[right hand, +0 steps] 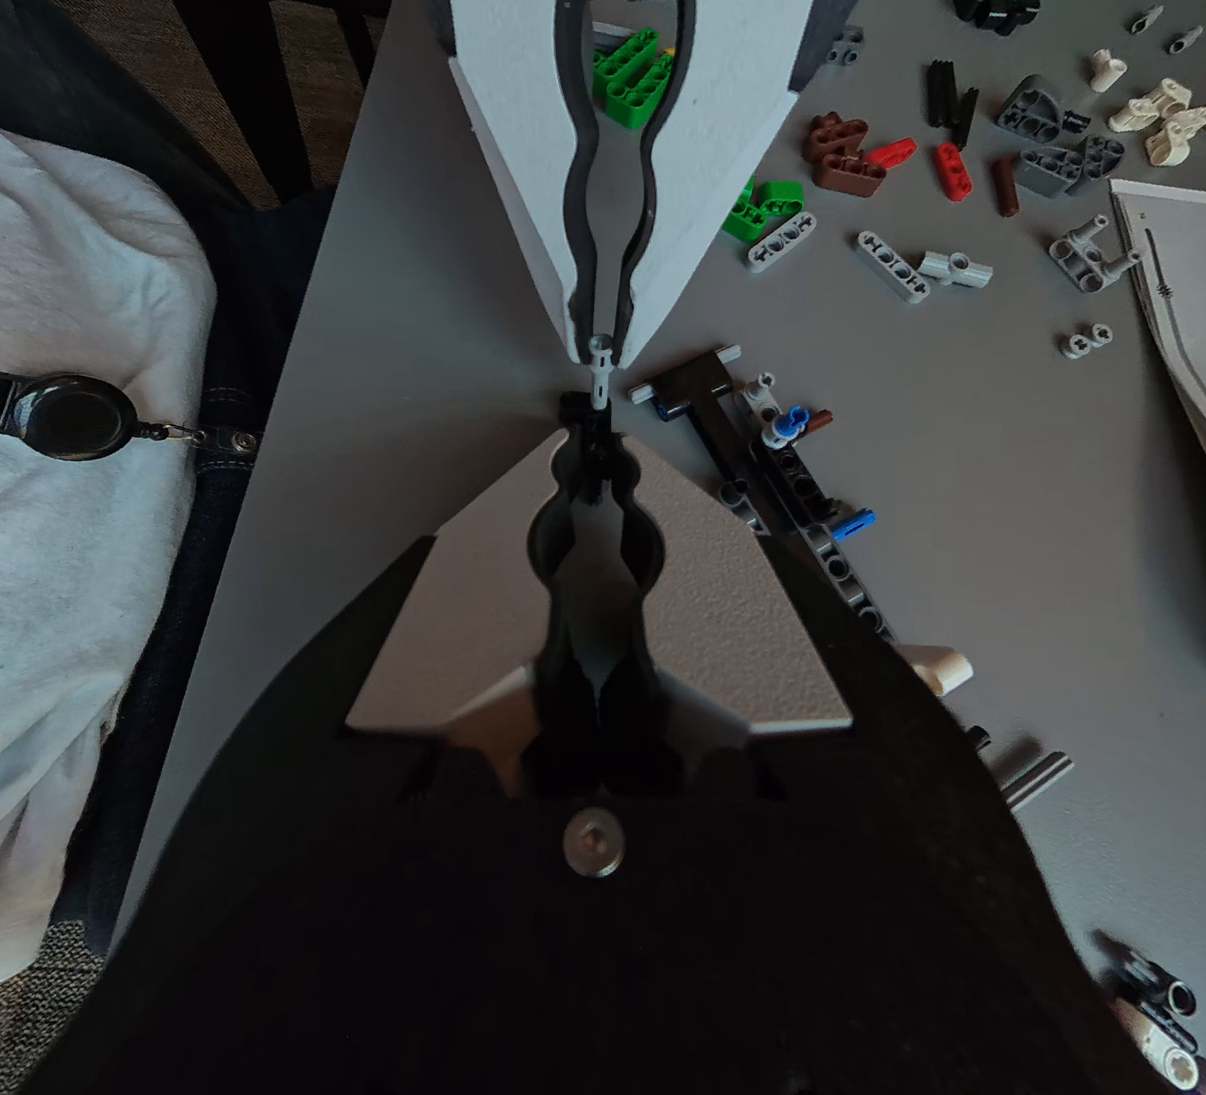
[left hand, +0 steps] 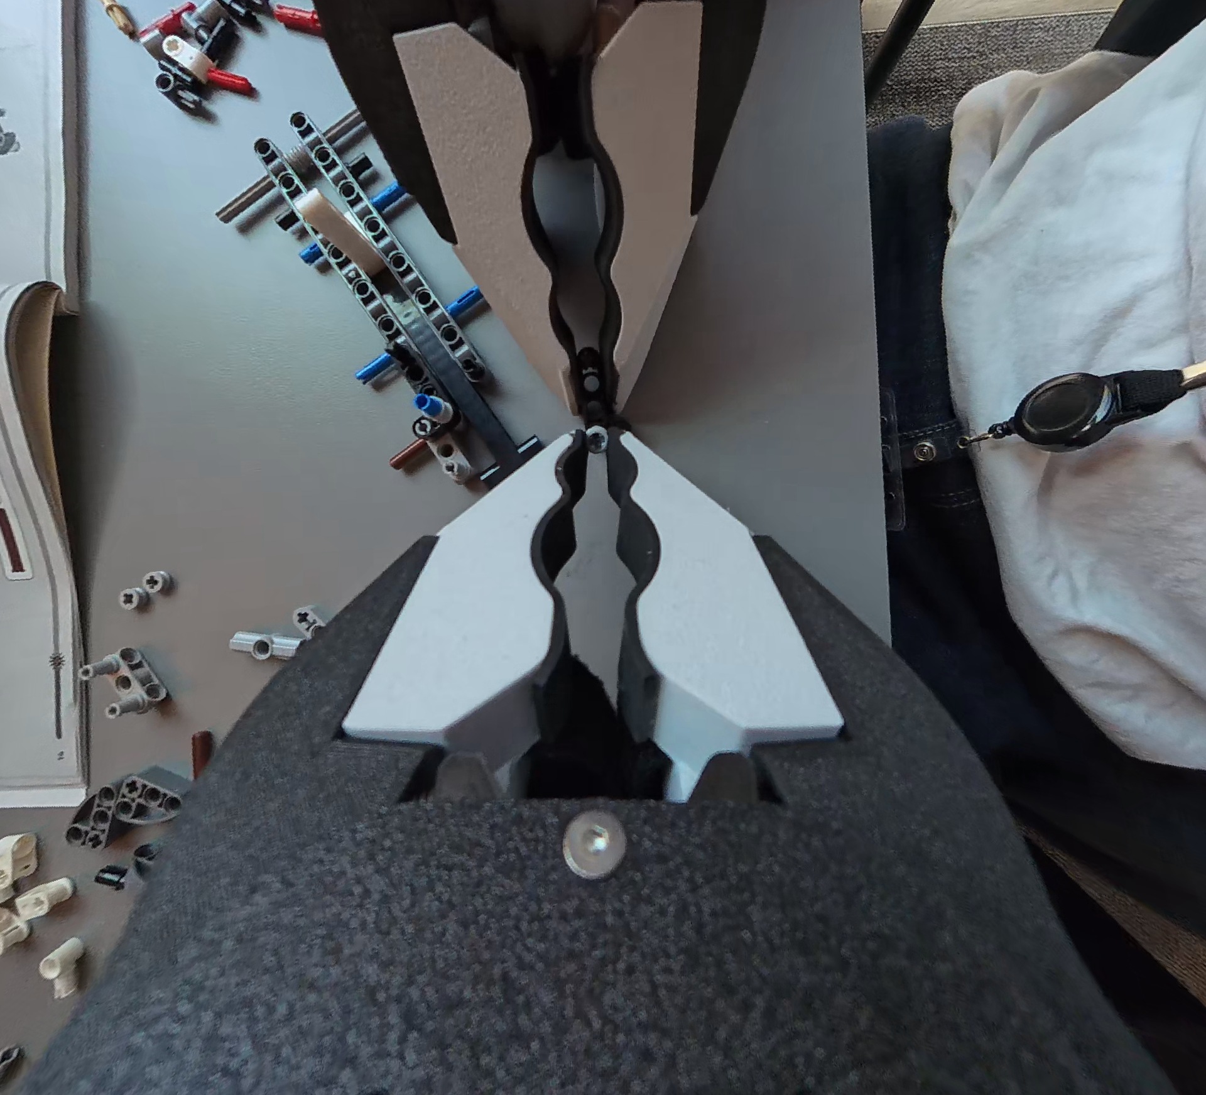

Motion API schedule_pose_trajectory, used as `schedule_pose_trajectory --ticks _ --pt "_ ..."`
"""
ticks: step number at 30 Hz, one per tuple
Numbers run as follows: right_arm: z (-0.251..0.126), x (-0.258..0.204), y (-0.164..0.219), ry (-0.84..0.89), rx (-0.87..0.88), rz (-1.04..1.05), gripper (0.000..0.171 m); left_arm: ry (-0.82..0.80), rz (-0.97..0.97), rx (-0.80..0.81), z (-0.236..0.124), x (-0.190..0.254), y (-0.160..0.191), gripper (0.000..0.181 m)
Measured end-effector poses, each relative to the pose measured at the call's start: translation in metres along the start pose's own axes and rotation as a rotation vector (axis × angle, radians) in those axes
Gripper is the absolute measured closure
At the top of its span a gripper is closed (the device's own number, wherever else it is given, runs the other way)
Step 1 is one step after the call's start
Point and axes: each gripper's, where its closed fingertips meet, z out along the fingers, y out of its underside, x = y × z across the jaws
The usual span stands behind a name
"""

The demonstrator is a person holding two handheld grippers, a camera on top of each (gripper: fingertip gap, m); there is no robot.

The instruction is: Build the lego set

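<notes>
Right gripper (right hand: pixel 590 443) pinches a black connector (right hand: pixel 587 430) against the left gripper's (right hand: pixel 600 346) grey pin (right hand: pixel 599 375).

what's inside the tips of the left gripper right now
A light grey pin is pinched in the left gripper, its free end meeting the black connector held by the right gripper. The pin's clamped head is mostly hidden.

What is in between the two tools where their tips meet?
A small grey peg held by the left tool and a black piece held by the right tool, end to end in the right wrist view.
</notes>
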Motion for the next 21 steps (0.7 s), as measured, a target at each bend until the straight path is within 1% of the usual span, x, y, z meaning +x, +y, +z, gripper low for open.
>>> schedule_pose_trajectory --ticks 18,21 --pt "-0.0002 0.0001 0.0001 0.000 0.000 0.000 0.166 0.004 0.012 0.012 0.0011 -0.0008 -0.0013 0.177" --pt "-0.0001 0.0002 0.0001 0.003 -0.001 -0.001 0.166 0.012 0.000 0.015 0.0043 -0.0012 0.0028 0.177"
